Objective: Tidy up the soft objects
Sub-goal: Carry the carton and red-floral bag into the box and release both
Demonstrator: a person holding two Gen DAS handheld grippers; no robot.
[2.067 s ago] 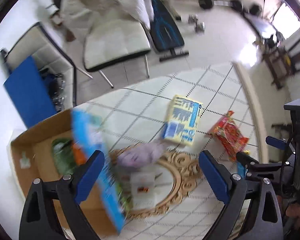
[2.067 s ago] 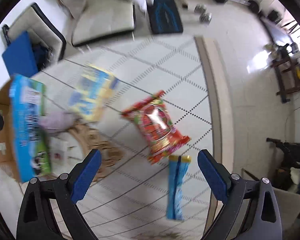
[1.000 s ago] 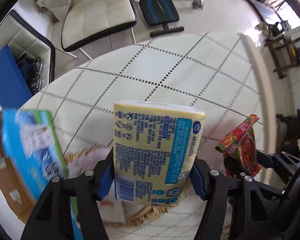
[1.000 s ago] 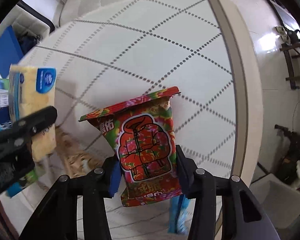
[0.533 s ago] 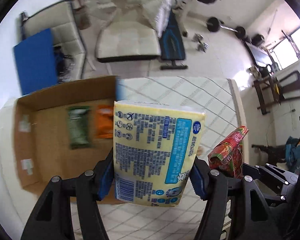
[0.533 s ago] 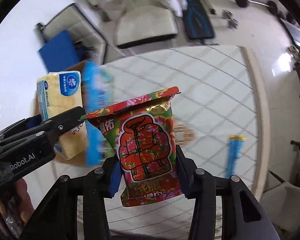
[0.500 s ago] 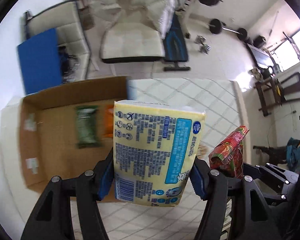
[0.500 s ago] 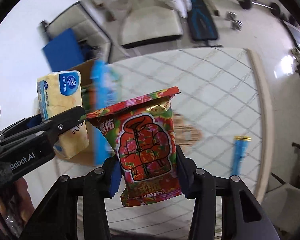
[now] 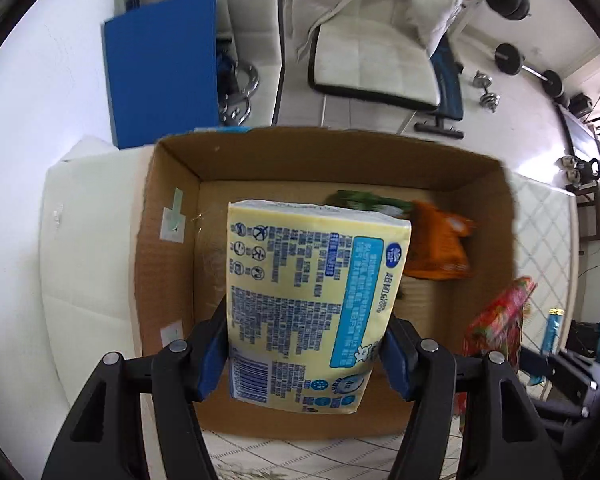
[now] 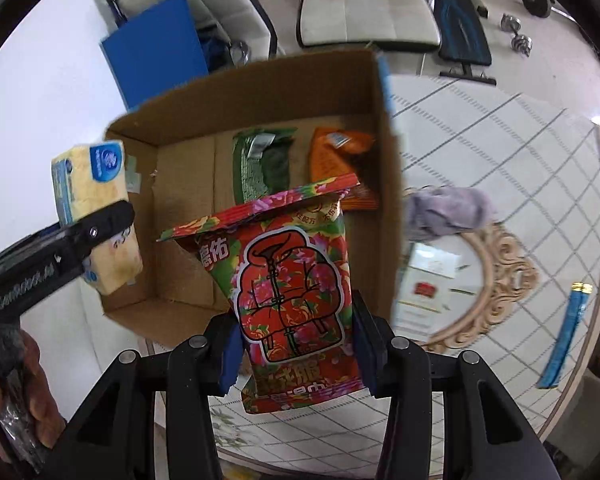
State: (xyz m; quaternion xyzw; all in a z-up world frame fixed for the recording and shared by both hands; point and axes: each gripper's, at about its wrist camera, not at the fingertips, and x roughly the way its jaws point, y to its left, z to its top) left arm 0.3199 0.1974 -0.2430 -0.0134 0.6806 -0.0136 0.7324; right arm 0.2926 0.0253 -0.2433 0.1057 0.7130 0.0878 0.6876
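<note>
My left gripper (image 9: 304,354) is shut on a yellow tissue pack (image 9: 312,300) with blue print, held above the open cardboard box (image 9: 168,248). My right gripper (image 10: 296,346) is shut on a red flowered snack bag (image 10: 292,280), also over the cardboard box (image 10: 384,160). On the box floor lie a green packet (image 10: 262,160) and an orange packet (image 10: 336,156). The right wrist view also shows the tissue pack (image 10: 96,196) in the left gripper at the left. In the left wrist view the snack bag (image 9: 500,320) appears at the right.
On the patterned round table (image 10: 500,132) lie a purple soft item (image 10: 448,212), a gold-framed mirror (image 10: 500,280) with a small white box (image 10: 424,284) on it, and a blue stick pack (image 10: 564,336). Beyond stand a white chair (image 9: 376,60), a blue board (image 9: 160,64) and weights.
Both grippers have carried their packs from over the table leftward to above the cardboard box, which now fills both views. The grips have not changed.
</note>
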